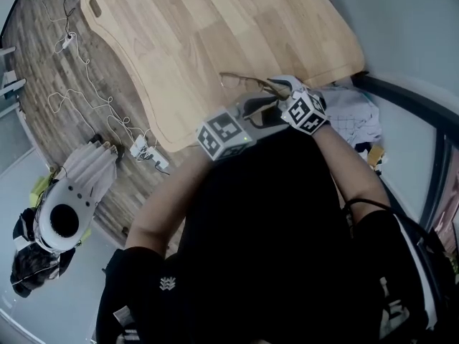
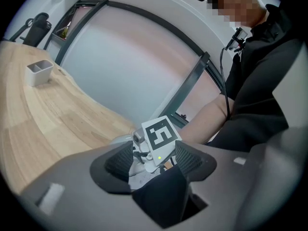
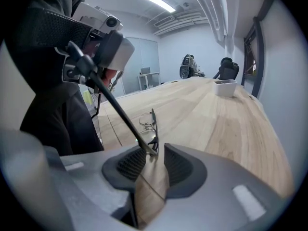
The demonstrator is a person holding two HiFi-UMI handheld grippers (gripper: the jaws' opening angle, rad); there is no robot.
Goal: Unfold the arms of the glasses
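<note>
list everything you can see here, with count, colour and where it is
table: one, light wood, upper head view
glasses: one pair, thin dark frame, at the table's near edge, one arm swung out
tray: one, white, small, far along the table
cables: several, white, on the wooden floor left of the table
device: one, white and black, on the floor, lower left
cloth: one, white checked, right of the table
person: one, black top, bare forearms
left gripper: one, grey, fingers apart
right gripper: one, grey, fingers apart around the glasses
</note>
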